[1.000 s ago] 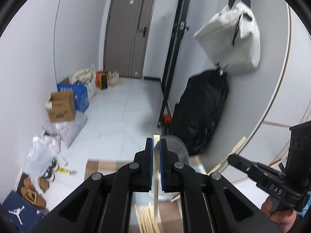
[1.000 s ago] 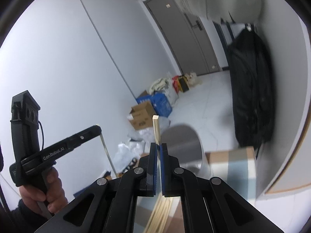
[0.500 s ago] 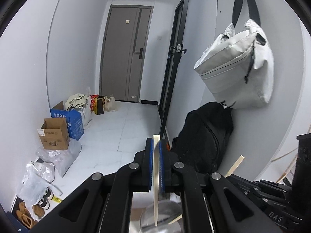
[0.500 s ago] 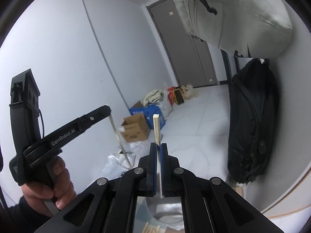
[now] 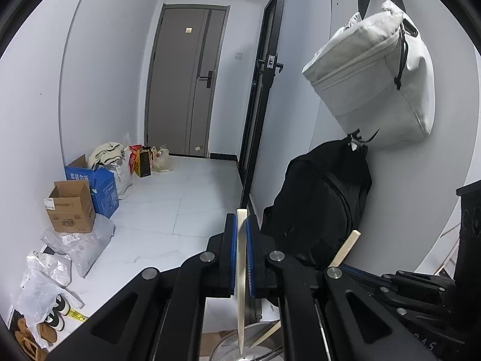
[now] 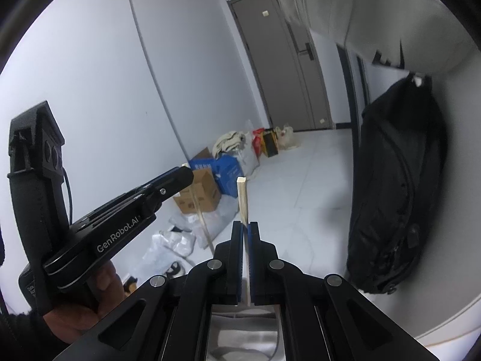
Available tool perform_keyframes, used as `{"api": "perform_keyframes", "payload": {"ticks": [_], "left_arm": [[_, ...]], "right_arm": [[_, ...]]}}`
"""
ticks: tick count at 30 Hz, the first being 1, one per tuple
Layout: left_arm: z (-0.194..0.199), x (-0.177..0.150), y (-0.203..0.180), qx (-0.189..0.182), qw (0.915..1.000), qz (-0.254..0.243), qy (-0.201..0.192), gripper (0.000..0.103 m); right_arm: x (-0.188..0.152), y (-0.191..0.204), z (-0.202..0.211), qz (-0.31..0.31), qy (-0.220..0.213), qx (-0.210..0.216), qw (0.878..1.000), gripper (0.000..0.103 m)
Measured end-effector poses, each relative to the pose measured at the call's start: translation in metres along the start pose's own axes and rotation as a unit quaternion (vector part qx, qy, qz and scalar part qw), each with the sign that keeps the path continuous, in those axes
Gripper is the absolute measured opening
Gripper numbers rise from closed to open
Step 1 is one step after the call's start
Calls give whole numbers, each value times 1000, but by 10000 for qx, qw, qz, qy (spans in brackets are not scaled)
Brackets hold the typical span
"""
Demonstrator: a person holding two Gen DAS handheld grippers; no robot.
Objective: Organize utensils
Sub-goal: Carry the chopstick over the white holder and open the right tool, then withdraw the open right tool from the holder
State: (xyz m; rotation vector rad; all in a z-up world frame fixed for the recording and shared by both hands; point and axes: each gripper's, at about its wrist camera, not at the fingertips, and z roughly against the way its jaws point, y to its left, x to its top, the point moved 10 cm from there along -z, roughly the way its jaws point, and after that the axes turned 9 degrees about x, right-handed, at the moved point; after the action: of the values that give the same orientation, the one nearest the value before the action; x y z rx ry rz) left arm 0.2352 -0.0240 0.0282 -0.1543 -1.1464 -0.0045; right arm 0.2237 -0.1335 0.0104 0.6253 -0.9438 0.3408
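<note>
Chopstick (image 5: 241,270) pinched upright between closed blue pads of left gripper (image 5: 240,225), lower end over round metal container (image 5: 240,347). Right gripper (image 6: 244,228) clamped tight on second chopstick (image 6: 242,198), tip poking up above jaws. Black backpack (image 6: 396,180) against wall.

Left tool (image 5: 240,225): matt black plastic, blue ribbed pads, bare metal rivets. Chopstick (image 5: 241,276) in it: pale unfinished wood, matt. Right tool (image 6: 246,228): same plastic, holds a like wooden stick (image 6: 243,198). Container rim (image 5: 240,344) below: brushed metal, dull sheen. Hanging bag (image 5: 372,81): light woven cloth. Backpack (image 5: 318,207): black matt fabric. Floor (image 5: 168,210): glossy white tile. Box (image 5: 70,207): brown cardboard.
</note>
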Motion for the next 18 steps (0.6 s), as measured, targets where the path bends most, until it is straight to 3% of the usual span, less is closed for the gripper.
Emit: {"api": "perform_keyframes", "payload": {"ticks": [6,11,13,15,16,18], "left_arm": [[-4,-9,-3,-291,9996,-27,23,2],[-6,-18,-6,-724,9962,39,478,4],[-7,-18,-5,-784,9948,128,631,23],[-3,-14,-2,-839,9941,237,639,38],[-1,-13,-3,-830,9942,218,642,41],[4,-11,-5,-758,9949,113,660,41]], "right_arm": [[-16,-3,-15,55,127,86,9999,2],[-27,-8,-18,-243,227,251,9991,3],[-28,-9,-15,-394,198,351,9984,5],[-28,-13,-9,-515,151,364,9979,17],[-27,-14,-5,-588,103,392,9974,24],[-27,-17,1,-691,52,368,9969,28]]}}
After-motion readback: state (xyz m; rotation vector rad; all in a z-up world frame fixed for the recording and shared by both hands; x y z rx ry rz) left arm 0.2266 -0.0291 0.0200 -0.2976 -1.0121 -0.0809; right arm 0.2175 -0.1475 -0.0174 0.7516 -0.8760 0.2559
